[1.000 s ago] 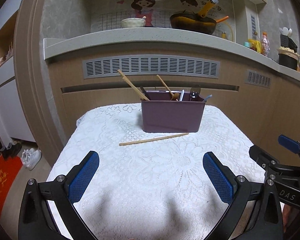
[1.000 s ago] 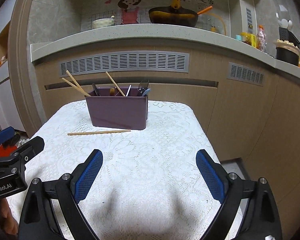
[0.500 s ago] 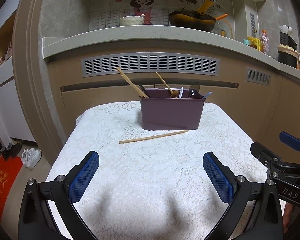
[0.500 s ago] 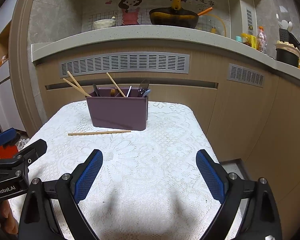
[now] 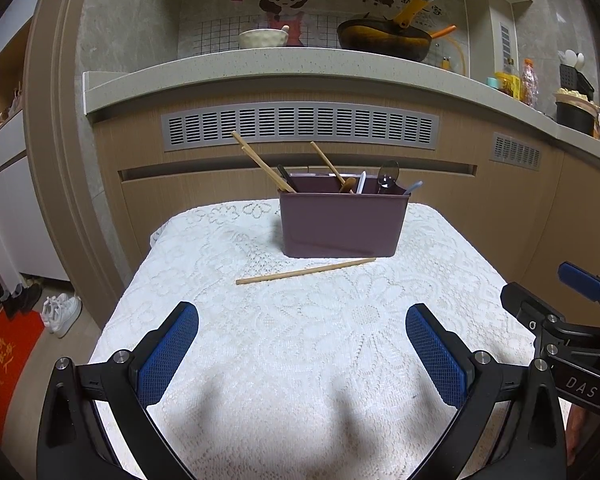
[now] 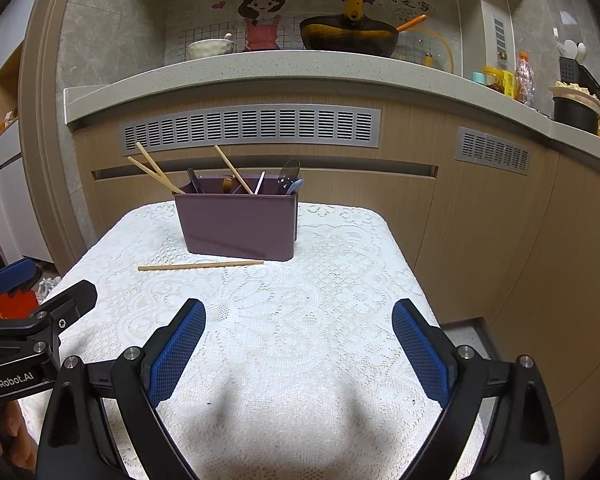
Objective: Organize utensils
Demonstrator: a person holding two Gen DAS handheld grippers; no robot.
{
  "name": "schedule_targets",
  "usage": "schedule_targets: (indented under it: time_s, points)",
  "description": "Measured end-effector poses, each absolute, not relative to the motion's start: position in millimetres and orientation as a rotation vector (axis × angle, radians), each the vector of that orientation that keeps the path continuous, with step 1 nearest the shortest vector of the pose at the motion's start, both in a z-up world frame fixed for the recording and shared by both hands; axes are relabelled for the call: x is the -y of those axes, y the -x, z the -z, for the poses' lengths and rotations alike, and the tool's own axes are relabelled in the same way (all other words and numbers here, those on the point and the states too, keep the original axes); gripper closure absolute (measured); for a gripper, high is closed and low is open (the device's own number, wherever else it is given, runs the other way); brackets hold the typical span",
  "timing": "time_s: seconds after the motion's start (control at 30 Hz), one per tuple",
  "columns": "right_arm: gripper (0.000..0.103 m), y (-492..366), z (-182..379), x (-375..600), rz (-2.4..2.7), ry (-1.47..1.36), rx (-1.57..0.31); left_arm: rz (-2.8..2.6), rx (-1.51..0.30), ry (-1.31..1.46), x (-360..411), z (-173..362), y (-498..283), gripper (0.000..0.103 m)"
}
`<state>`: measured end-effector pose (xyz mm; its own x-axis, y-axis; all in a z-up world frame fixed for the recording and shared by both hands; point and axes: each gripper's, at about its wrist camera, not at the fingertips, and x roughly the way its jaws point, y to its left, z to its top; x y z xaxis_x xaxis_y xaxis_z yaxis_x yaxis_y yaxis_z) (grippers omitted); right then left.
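Note:
A purple utensil holder [image 5: 342, 226] [image 6: 240, 226] stands at the far side of a table under a white lace cloth [image 5: 300, 340] [image 6: 300, 340]. It holds chopsticks [image 5: 262, 166], a wooden spoon, a dark spoon [image 5: 388, 174] and other utensils. One wooden chopstick [image 5: 306, 271] [image 6: 200, 266] lies flat on the cloth just in front of the holder. My left gripper [image 5: 302, 350] is open and empty above the near cloth. My right gripper [image 6: 298, 346] is open and empty too, to the right of the left one.
A kitchen counter [image 5: 300, 68] with a bowl [image 5: 262, 38] and a wok [image 5: 384, 38] runs behind the table, above wooden cabinets with vents. Shoes [image 5: 62, 314] and a red mat [image 5: 4, 364] lie on the floor at left. The table edges drop off left and right.
Both grippers have risen and tilted slightly, so the scene sits a little lower in the views. Nothing on the table has moved.

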<state>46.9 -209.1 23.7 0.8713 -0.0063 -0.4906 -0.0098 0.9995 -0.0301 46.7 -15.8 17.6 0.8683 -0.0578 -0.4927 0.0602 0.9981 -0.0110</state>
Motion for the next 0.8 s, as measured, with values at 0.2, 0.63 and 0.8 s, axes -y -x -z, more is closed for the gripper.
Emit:
schedule_targets:
  time_s: [0.2,0.63,0.8]
  points:
    - [0.010,-47.6,-23.7,211.8,-0.006,0.020,-0.516,0.066,-0.521,-0.006,15.7,-16.7,-47.4,0.000]
    - [0.010,-47.6,-23.6,212.1,-0.007,0.022,-0.513,0.065,-0.528,0.001,14.4,-14.9,-49.4,0.000]
    - [0.009,-47.4,-23.6,212.7,-0.008,0.022,-0.511,0.063,-0.526,-0.002,13.3,-15.4,-50.1,0.000]
